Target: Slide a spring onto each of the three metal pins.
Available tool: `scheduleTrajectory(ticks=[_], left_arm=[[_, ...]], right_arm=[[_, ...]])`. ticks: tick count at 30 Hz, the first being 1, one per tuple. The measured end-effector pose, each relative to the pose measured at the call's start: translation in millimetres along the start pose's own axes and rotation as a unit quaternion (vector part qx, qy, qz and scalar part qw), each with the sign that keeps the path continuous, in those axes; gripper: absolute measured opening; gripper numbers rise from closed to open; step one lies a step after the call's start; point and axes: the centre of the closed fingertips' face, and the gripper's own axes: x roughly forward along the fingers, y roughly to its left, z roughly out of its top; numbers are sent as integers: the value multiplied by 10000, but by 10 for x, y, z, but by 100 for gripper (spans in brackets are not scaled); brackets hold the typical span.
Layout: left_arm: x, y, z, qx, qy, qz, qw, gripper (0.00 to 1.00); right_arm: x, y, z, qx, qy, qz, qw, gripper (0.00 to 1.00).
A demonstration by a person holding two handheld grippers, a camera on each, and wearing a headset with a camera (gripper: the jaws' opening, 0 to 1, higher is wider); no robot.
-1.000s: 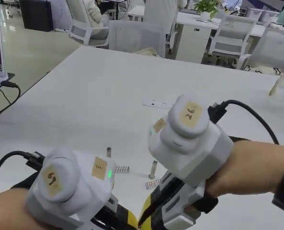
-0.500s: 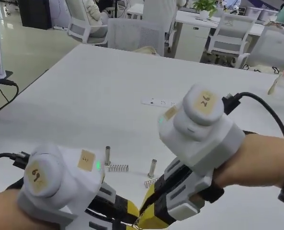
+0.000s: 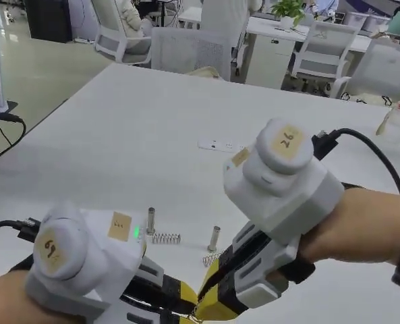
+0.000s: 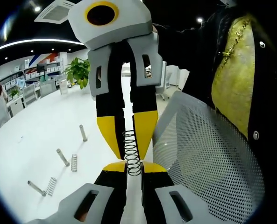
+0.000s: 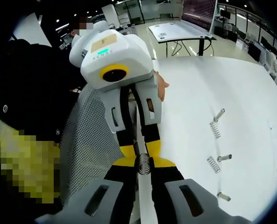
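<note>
A person is holding two white hand tools nose to nose, raised off a white surface (image 3: 119, 128). The left claw (image 4: 132, 169) is clamping one end of a small coiled steel spring (image 4: 131, 149), with its yellow tips pressing in on the coil from both sides. The right claw (image 4: 129, 135) is facing it from the opposite side. Its two yellow tips are squeezing the other end of the same held spring, so the coil is hanging in the air between the two claws.

Three short silver metal pins are sitting on the surface off to one side, well apart from the claws: a first pin (image 4: 83, 133), a second pin (image 4: 62, 157) and a third pin (image 4: 35, 188). All three are bare. In the head view, two of them are standing upright.

One loose spring (image 4: 74, 162) is lying just beside the second pin. The other loose spring (image 4: 51, 185) is lying just beside the third pin.

Farther out on the surface, a flat white power strip (image 3: 216, 145) is lying. A grey mesh chair back (image 4: 199, 154) is showing close behind the claws.
</note>
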Motion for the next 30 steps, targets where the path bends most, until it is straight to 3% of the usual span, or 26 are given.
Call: scheduleTrajectory(ticks=[4,10,21,30], left_arm=[[3,0,32,144,-55,28,9999,3],[-15,22,37,118,-97,73,9999,2],[-15,29,18,44,-41,96,9999,2],[-24,58,34,-11,-111,131,9999,2]], right_arm=[[-25,4,7,-62,13,-4,10000,8],[-47,-13,9,-9,-17,-43,10000,13],[-38,-14,3,31,-17,-70,10000,9],[-27,-38,6,71,-49,-72,9999,9]])
